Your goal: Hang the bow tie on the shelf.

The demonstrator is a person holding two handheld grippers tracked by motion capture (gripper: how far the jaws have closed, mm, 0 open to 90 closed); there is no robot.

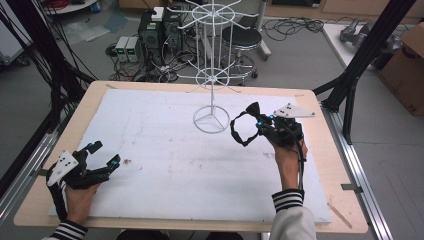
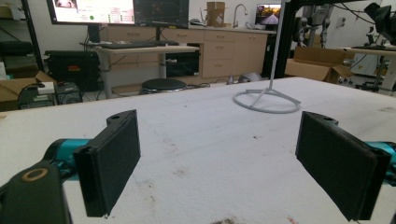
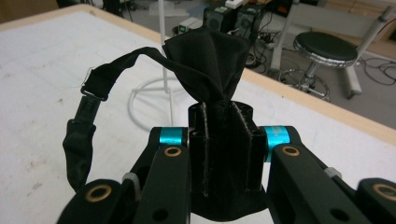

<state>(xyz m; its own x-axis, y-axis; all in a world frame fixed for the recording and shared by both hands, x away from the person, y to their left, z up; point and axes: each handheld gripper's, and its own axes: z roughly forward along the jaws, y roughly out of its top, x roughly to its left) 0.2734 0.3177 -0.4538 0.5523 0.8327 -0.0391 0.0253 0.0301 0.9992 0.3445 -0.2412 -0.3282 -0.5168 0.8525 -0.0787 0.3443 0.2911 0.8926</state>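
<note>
Right claw (image 1: 256, 123): pressed together on black fabric strap item (image 3: 205, 60), held above worktop (image 1: 165, 150) beside white wire display rack (image 1: 212, 75) | Left claw (image 1: 102, 153): spread, empty, low at near-left edge | Step: apparently carrying toward rack; next likely needs strap looped over a rack hook.

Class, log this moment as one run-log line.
left gripper: open, low over table | right gripper: shut on black strap | white wire rack: upright, untouched

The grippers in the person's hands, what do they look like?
Both are black. The left gripper and right gripper each carry a pale three-cornered plate, teal accents near the jaws and brass-coloured rivets. The jaws are flat black pads. The person wears striped cuffs.
</note>
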